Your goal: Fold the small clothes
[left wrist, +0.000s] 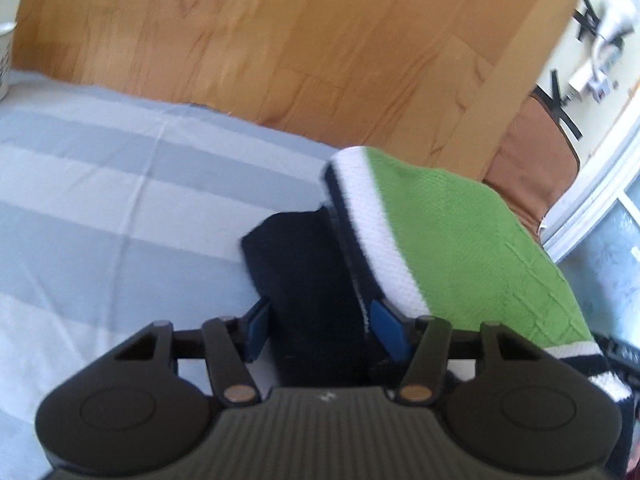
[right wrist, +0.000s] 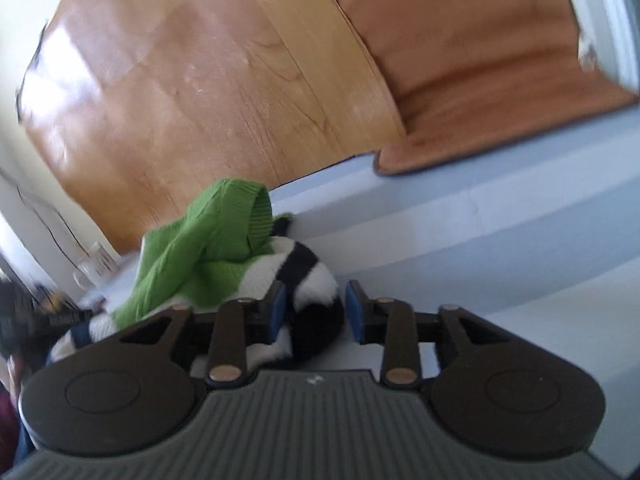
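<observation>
Left tongs (left wrist: 322, 330) sit half-closed around a dark navy fold of the sweater (left wrist: 460, 240); the cloth fills the gap between the blue pads (left wrist: 386, 326), but I can't tell if they're actually pinching it. Right tongs (right wrist: 314, 312) are partly open too, with the black-and-white striped end of the same sweater between the pads, apparently touching only the left one, so I'd call that loose.

The sweater's a small green knit with white and navy bands, lying bunched on a bed sheet (left wrist: 100, 184) striped grey and white, close to the wooden headboard (left wrist: 280, 40).

Handling guess: light, soft, floppy, a bit stretchy. It'll sag and slide out of a shallow pinch, so I'd grab at the thick ribbed bands or hem corners, not the middle of the knit.

Around it: a brown cushion (right wrist: 480, 60) off to the side, a white cup (left wrist: 6, 60) at the far edge, and some clutter by the wall. Nothing really blocks the fold; only the headboard is a bit close.
</observation>
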